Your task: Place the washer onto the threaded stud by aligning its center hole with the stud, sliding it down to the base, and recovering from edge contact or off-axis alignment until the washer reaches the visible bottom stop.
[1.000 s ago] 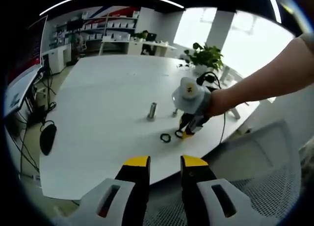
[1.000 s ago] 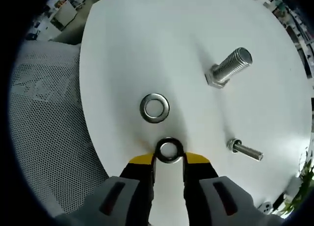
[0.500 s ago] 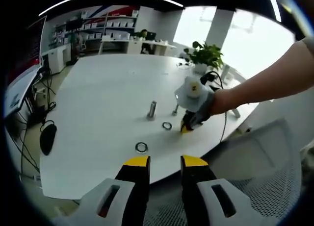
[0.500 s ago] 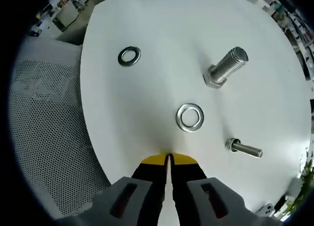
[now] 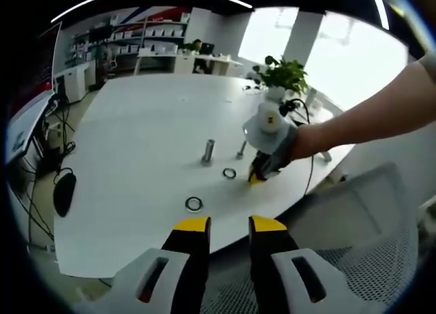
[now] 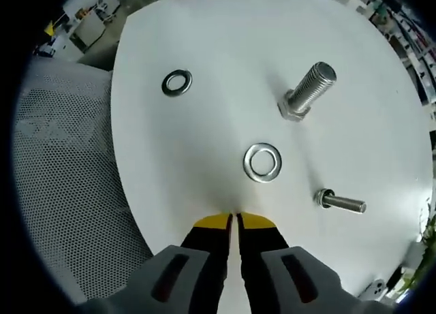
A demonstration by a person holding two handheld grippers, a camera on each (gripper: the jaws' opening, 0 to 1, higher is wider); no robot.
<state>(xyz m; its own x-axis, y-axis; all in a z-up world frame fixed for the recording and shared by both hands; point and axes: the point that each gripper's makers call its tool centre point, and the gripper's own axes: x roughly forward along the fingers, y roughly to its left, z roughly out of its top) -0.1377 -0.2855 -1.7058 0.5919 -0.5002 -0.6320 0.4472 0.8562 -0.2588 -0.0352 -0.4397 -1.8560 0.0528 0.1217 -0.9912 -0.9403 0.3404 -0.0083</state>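
- The right gripper [image 6: 234, 219] was closed and held nothing.
- A shiny metal ring washer [image 6: 263, 162] lay flat on the round white table [image 6: 204, 28], between the big upright threaded stud [image 6: 306, 90] and the table's near edge.
- Another silver washer [image 6: 176, 82] lay near the edge, and a small thin bolt [image 6: 339, 203] stood close by.
- The left gripper [image 5: 227, 224] was open over a grey mesh chair [image 5: 354, 253].

Open table [image 6: 204, 28] surrounds the large stud [image 6: 308, 90]; small stud [image 6: 339, 203] stands near.

You are working with two matching tools: your left gripper [image 5: 228, 227] is showing black jaws capped with yellow tips, rising out of pale grey moulded bodies with slotted openings. Your right gripper [image 6: 233, 222] is wearing the same yellow caps, black jaws and grey shells with slots. From the left gripper view, a black cable [image 5: 310, 165] is trailing off it, and your arm [image 5: 371, 116] is showing bare.
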